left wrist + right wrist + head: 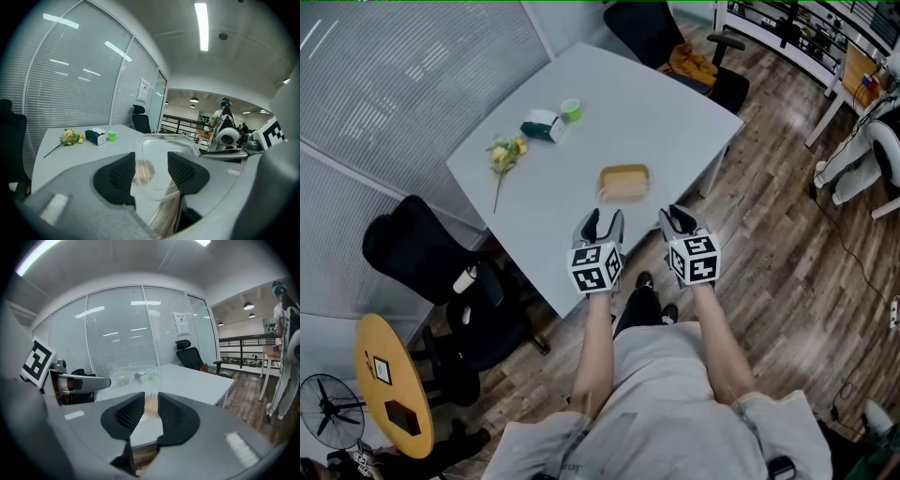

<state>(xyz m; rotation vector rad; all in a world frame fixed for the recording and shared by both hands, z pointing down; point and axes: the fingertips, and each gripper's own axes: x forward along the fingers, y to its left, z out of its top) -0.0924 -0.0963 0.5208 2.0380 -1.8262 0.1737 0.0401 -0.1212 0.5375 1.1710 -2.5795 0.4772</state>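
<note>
The left gripper (151,169) is found with jaws well apart and the right gripper (151,411) with only a narrow gap between its jaws. Nothing is clamped in either, and the clear lidded container (624,182) is seen just ahead of both at centre frame on the grey table (675,112), judged not yet taken hold of. Toward the upper left a green-and-white box (542,124), a green cup (571,109) and a flower sprig (504,155) are noted; no brand or label can be read, and the sheet on the glass wall (144,89) is illegible.
</note>
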